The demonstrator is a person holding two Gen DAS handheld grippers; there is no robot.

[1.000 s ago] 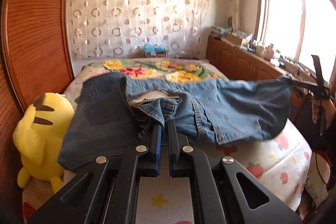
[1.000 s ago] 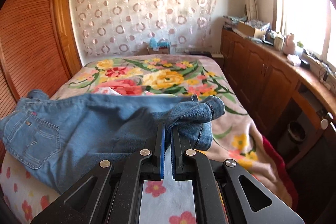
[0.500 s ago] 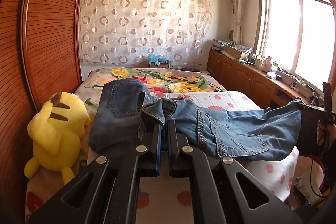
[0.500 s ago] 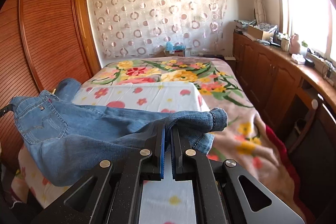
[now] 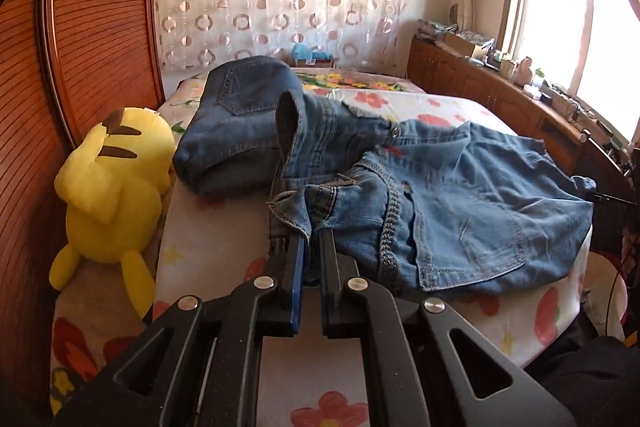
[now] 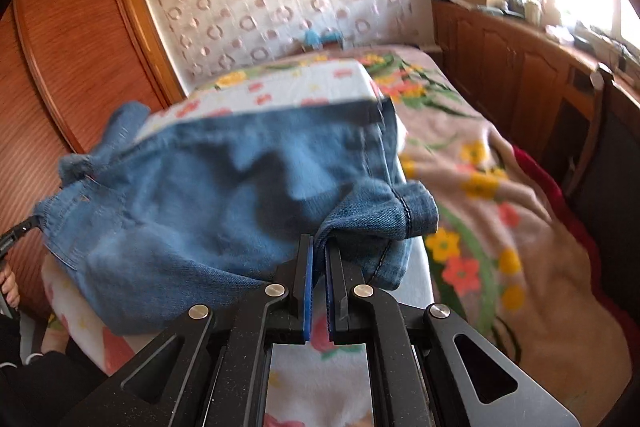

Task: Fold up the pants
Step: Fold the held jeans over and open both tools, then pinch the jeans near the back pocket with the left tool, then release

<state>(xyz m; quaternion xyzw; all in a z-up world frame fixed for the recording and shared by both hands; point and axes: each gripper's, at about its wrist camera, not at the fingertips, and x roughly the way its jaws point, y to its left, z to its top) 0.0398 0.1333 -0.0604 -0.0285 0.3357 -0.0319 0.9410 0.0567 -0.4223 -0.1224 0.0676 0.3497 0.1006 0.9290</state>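
Crowded on the left of the left wrist view: a yellow plush toy (image 5: 114, 183) wedged against the wooden wardrobe (image 5: 60, 75). Bare flowered sheet (image 5: 216, 247) open at lower centre, between toy and jeans (image 5: 460, 203). Jeans heaped across centre and right. In the right wrist view, open floral blanket (image 6: 488, 195) at right, hemmed in by wooden cabinets (image 6: 520, 75) along the right edge.
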